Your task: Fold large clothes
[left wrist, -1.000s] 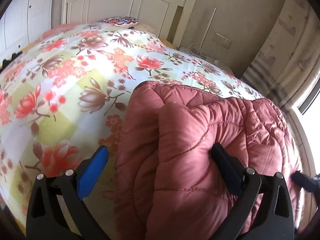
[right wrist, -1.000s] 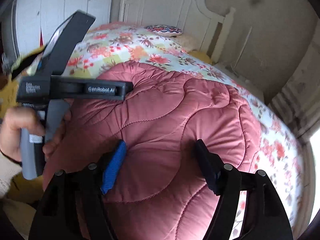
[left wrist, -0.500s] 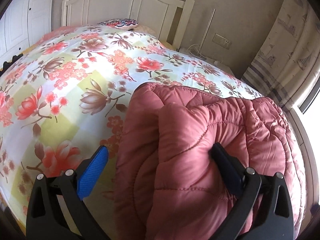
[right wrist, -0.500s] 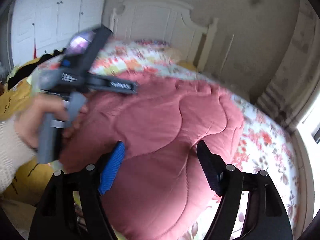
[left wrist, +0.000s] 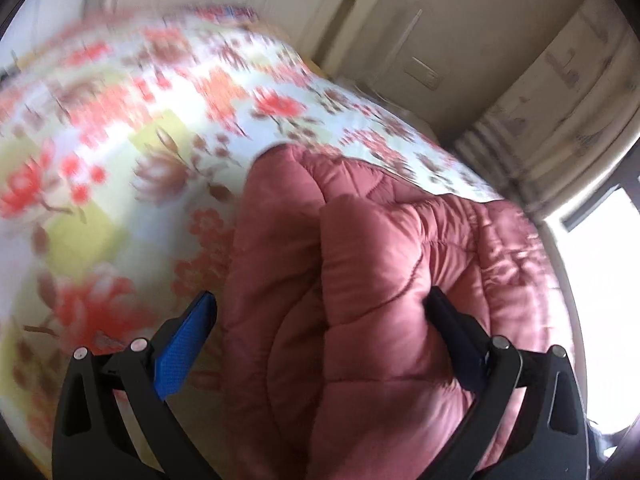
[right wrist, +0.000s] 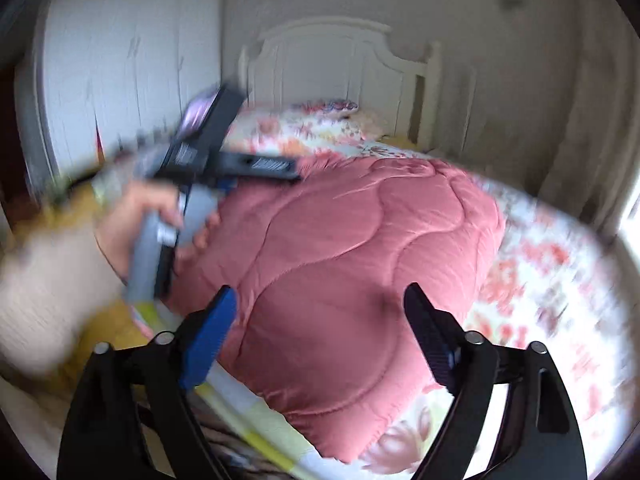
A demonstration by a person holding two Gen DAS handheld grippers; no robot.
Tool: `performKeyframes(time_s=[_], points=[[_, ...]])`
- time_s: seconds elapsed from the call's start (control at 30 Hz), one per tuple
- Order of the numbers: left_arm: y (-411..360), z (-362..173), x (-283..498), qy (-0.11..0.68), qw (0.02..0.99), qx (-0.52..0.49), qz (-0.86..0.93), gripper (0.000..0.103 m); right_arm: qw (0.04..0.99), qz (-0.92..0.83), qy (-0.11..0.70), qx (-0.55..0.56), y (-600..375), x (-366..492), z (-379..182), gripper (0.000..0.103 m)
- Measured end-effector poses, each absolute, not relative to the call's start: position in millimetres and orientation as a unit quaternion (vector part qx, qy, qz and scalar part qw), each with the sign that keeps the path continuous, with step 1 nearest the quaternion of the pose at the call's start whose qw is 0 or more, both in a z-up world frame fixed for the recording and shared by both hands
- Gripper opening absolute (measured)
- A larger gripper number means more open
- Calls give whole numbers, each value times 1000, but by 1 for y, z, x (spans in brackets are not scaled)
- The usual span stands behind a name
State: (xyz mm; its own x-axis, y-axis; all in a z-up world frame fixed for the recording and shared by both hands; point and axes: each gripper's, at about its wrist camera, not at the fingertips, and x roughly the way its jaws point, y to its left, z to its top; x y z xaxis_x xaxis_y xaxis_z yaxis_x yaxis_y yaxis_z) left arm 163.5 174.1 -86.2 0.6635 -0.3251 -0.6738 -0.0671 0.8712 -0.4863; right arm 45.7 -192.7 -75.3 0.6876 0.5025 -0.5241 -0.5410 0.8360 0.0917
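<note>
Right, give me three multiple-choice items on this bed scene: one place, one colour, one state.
1. The pink quilted garment lies: A on the floor; B on the floral bedspread; C in a wardrobe.
2. One finger pad of the right gripper is: A blue; B red; C green.
3. The garment is: A hanging up; B spread flat; C folded into a thick bundle.
Answers: 1 B, flowered cloth shows around it. 2 A, the blue pad stands on the left in the right wrist view. 3 C, stacked layers show at its edge.
</note>
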Motion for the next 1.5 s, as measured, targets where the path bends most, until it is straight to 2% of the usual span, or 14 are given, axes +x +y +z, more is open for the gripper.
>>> performKeyframes(time_s=[0.17,0.27,0.43,0.63,0.9,0.93,1.0,1.03,1.1,1.33,1.5], points=[[200,-85,136,391,861,-295,-135,101,887,292,337,120,-247,79,-89,92],[205,-93,122,393,844,-321,-174,101,857,318,367,173,-254,96,-103,93],[209,-119,114,400,806,-372,-227,101,835,325,402,187,-245,124,-127,98],[197,-122,119,397,794,-381,-259,101,818,337,415,212,-248,136,-136,99],[161,-123,151,429,778,-328,-321,101,797,355,422,248,-254,152,-155,99],[159,-122,152,426,779,-322,-328,98,799,356,417,247,-254,150,-154,99],[152,-115,154,408,792,-306,-335,71,818,357,387,232,-254,141,-148,89],[149,-111,156,401,796,-302,-339,65,829,352,375,221,-257,137,-143,82],[137,-98,166,388,805,-292,-341,54,853,335,349,196,-263,136,-128,77],[83,-35,234,327,861,-243,-304,51,905,275,277,170,-300,189,-61,74],[57,-55,298,375,864,-238,-235,53,911,214,313,163,-330,263,-62,74]])
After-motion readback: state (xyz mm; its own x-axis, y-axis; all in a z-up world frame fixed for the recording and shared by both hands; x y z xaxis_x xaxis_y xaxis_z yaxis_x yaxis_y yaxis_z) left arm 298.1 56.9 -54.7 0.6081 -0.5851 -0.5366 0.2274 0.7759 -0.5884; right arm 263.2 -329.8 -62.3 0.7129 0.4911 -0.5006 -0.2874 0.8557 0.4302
